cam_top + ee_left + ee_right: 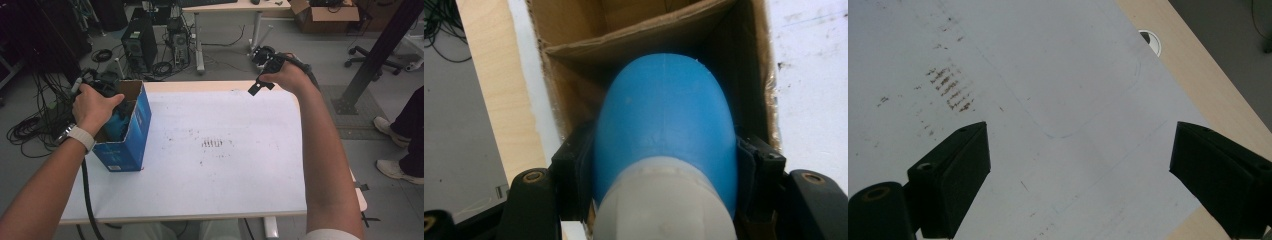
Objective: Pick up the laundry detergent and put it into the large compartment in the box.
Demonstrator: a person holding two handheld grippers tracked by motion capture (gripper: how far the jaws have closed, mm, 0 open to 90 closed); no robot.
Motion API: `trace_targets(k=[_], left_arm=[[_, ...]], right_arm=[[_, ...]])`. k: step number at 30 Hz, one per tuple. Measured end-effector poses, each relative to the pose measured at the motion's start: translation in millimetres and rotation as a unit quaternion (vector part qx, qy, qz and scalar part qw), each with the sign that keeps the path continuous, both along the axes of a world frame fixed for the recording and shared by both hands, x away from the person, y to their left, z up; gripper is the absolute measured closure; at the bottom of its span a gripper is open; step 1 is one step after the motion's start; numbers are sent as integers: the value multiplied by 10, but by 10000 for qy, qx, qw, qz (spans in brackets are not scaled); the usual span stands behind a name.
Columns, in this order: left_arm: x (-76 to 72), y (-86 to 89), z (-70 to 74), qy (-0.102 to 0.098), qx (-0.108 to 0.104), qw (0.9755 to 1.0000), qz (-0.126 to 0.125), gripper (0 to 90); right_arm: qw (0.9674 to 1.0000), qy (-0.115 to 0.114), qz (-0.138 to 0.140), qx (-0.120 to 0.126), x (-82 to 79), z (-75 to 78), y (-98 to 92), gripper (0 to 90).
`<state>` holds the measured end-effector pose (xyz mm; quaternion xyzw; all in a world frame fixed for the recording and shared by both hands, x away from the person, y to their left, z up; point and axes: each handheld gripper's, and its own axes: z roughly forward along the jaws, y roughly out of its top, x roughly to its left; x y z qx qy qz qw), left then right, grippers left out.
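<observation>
Left gripper [664, 200]: clamped on a blue bottle [664, 125], one black pad pressed to each flank of the body just above the pale translucent part at the near end. Rounded blue end pointed down into an open blue cardboard box [127, 135]. Bottle partly inside the box, between its brown inner walls; a cardboard flap [634, 40] lying across the opening beyond the bottle. Contact between the bottle and the box floor: not determinable.

Box position: upright at the left edge of the table [225, 165], roughly midway between the near and far corners, top open. Left hand [92, 107] over the opening, gripper body and cable partly hidden behind it. Other contents of the box: hidden by hand and bottle.

Centre of the table: white surface with a patch of brown smudge marks [212, 144].

Right gripper [1078, 175]: released, jaws spread wide, nothing between the pads. Held clear above the table near the far right corner, apart from box and bottle. In the right gripper view, white tabletop beneath the jaws, with smudge marks [950, 90] to the upper left, the pale wooden table edge [1198, 75] to the right, and a round cable hole [1150, 41] in that edge. In the high view, right hand [285, 75] wrapped around the black gripper body.
</observation>
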<state>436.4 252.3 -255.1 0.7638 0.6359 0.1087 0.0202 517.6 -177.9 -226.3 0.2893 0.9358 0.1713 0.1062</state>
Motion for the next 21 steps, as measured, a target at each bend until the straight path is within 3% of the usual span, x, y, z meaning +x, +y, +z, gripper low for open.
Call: trace_targets(k=[7,21], left_arm=[[8,-4,-123,55,-9,10000,-10,377],[22,18,-203,66,-14,10000,39,376]], right_arm=[[10000,16,1,-11,5,-8,10,91],[10000,21,-10,-34,0,-5,-16,91]])
